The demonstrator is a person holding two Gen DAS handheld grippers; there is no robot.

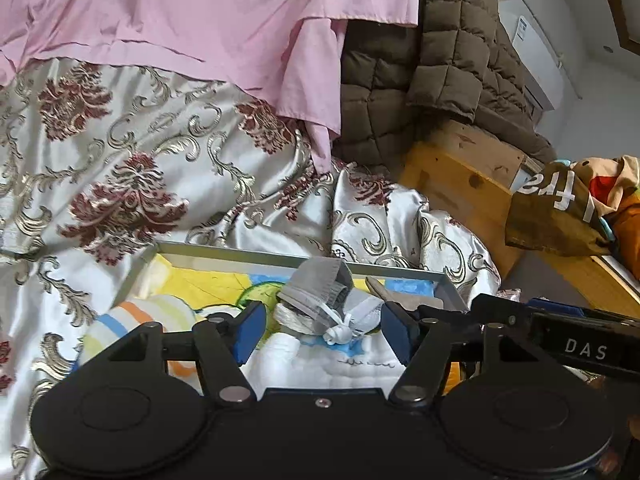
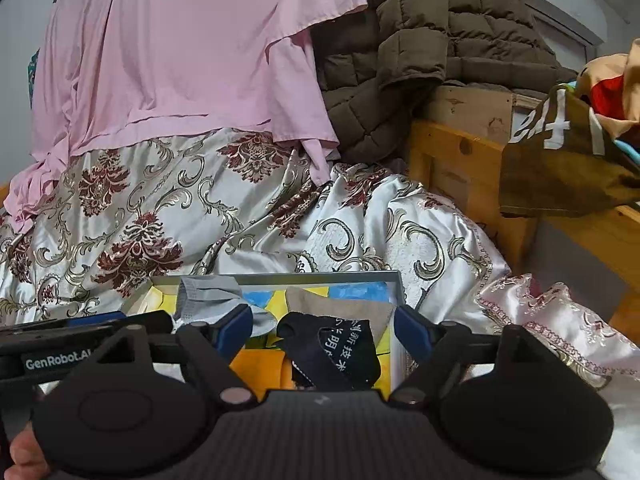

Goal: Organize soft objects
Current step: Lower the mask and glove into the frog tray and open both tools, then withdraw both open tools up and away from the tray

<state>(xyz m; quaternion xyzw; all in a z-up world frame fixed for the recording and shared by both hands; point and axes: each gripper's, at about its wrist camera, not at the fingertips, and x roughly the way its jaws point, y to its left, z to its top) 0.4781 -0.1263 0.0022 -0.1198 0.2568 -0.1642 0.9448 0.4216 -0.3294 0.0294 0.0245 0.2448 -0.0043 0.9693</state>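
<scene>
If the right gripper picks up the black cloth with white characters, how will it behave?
The black cloth lies crumpled in the tray, so it is probably floppy and will hang down from the fingers. It looks thin, so likely light. It overlaps the beige cloth, which may drag along.

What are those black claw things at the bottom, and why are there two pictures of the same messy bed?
Those are two grabbing tools a person holds, one in each hand. Each carries a camera looking along its blue fingers, so you get two pictures. One shows the left tool, the other the right tool. Both are open and holding nothing. In front of them is a colourful tray lying on a shiny flowered bedspread. In the tray are a rolled grey sock, a dark sock with white writing and a beige cloth. Behind hang a pink garment and a brown puffy jacket.
</scene>
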